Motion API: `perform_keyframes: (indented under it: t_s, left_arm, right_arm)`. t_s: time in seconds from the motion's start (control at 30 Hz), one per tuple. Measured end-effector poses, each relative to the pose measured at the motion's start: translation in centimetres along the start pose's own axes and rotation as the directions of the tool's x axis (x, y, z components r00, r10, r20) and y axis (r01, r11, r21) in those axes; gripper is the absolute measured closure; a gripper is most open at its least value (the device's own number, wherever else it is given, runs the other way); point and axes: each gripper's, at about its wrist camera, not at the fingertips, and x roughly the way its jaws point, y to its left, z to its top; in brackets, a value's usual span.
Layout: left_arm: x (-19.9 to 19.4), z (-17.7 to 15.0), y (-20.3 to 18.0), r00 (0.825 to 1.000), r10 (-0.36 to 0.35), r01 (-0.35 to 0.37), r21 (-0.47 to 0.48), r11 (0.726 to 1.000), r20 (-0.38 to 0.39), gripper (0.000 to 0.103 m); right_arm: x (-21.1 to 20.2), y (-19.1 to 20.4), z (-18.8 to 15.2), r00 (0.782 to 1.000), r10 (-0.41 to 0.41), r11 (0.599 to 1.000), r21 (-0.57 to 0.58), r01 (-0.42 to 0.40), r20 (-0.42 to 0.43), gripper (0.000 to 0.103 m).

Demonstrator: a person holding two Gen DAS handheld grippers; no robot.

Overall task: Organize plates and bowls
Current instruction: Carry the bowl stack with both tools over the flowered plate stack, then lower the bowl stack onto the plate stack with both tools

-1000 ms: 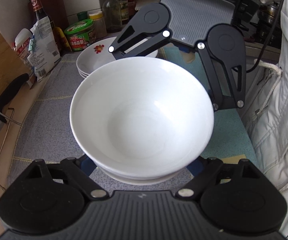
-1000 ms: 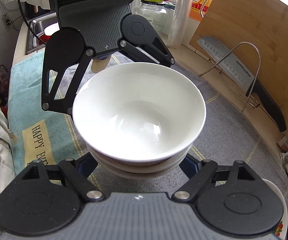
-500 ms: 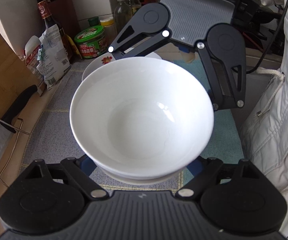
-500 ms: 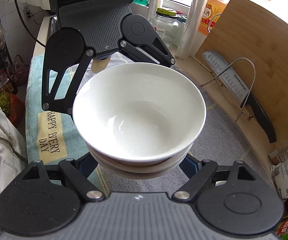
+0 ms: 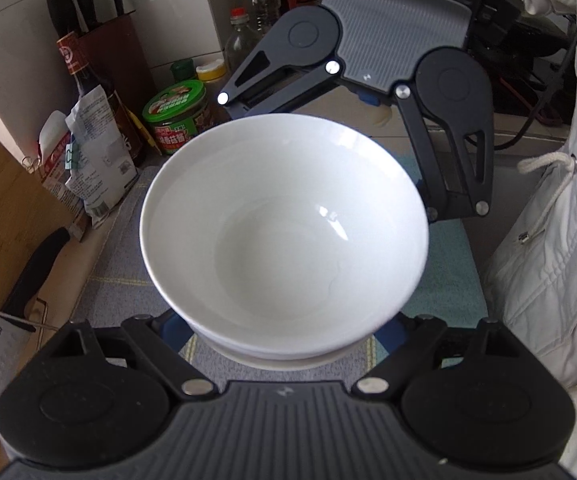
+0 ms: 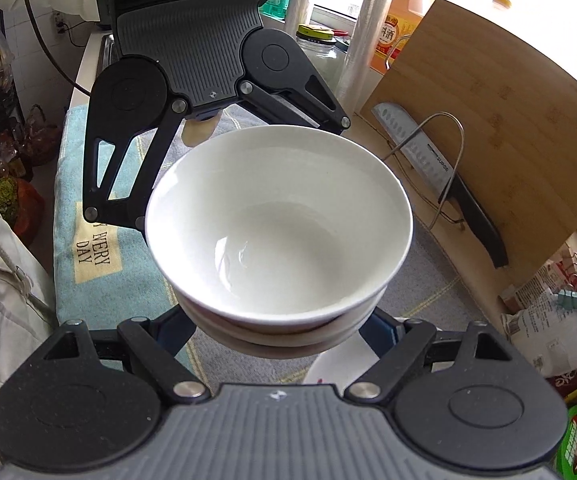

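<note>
Two pairs of black gripper fingers clamp a stack of glossy white ceramic bowls (image 5: 284, 236) from opposite sides, the bowls carried clear above the table. In the left wrist view, the left gripper (image 5: 284, 330) pinches the near side of the stack low down, its blue-padded fingers (image 5: 170, 326) pressed against the lower bowl. The right gripper (image 5: 328, 128) meets the bowls from the far side. The right wrist view shows the mirror arrangement: the right gripper (image 6: 280, 332) grips the near base of the stack, while the left gripper (image 6: 232, 168) closes on the far rim. At least two bowls are nested; the top one is empty and catches window light.

Beneath the bowls lies a grey woven mat (image 5: 112, 276) and, beside it, a pale blue towel with a yellow lettered patch (image 6: 100, 280). Beyond the bowls stands a green-lidded jar (image 5: 176, 116), next to a dark sauce bottle (image 5: 88, 80) and a crumpled printed packet (image 5: 96, 160). To one side of the bowls a large bamboo cutting board (image 6: 500, 120) leans upright, with a black-handled cleaver (image 6: 440, 176) resting in a wire rack (image 6: 448, 136) against it. A person's white padded jacket (image 5: 556, 240) fills the other side.
</note>
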Motion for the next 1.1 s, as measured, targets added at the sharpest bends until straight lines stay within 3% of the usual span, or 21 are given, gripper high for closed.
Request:
perform_keyframes:
  t_s: [0.53,1.1]
  left_arm:
    - [6.7,6.6,3.1,0.999,-0.03,0.026,0.095,0.995,0.034,0.013]
    - [10.8,7.5,5.4,0.995,-0.097,0.099,0.1,0.99,-0.027,0.013]
  right_arm:
    - [-3.2,-6.3,-5.9,0.995,-0.09,0.994,0.056,0.093,-0.049,0.013]
    - [-1.6,-8.7,-8.6,0.997,-0.051,0.988,0.14,0.059,-0.065,0.013]
